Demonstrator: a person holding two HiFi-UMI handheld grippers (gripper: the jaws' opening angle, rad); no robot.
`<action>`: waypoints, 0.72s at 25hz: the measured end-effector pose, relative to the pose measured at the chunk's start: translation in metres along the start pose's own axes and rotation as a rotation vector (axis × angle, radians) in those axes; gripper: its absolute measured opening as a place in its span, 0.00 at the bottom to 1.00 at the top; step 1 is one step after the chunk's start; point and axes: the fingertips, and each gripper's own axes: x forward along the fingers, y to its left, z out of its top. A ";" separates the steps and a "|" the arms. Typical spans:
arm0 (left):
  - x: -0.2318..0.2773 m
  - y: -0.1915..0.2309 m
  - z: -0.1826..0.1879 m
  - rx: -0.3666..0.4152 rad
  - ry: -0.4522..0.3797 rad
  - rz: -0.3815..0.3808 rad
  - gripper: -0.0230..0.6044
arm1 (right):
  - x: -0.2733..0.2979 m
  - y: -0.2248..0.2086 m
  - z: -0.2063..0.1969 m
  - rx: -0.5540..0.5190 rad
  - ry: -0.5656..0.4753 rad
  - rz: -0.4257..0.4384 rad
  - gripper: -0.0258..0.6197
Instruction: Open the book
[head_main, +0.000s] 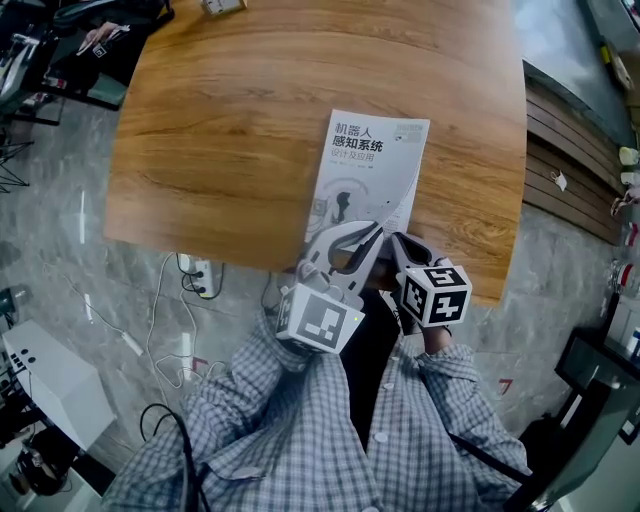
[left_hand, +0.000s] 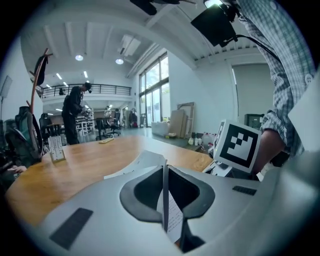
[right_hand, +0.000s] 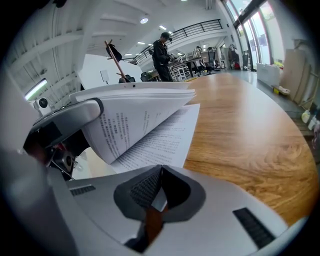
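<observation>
book (head_main: 372, 165) cover: large grey Chinese title, two lines, 机器人 / 感知系统 | smaller line beneath: 设计及应用 (only just legible, head view) | cover top-right small print: unreadable | inner pages (right_hand: 145, 130): dense print, too small to read

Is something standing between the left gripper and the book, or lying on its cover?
Nothing visible. The left gripper is shut on the book's front pages; nothing lies on its cover.

Grey checked shirt (head_main: 300, 420); light-grey left hand-held gripper (head_main: 370, 234) bears a black-and-white marker cube (head_main: 320, 318).
</observation>
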 end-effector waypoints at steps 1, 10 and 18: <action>-0.003 0.003 0.003 -0.001 -0.008 0.008 0.09 | 0.000 0.000 0.000 0.002 0.001 0.000 0.07; -0.030 0.034 0.012 -0.054 -0.053 0.099 0.09 | 0.000 0.000 0.002 0.031 0.002 0.006 0.07; -0.057 0.066 0.012 -0.137 -0.109 0.205 0.09 | 0.000 -0.001 0.003 0.024 0.009 0.001 0.07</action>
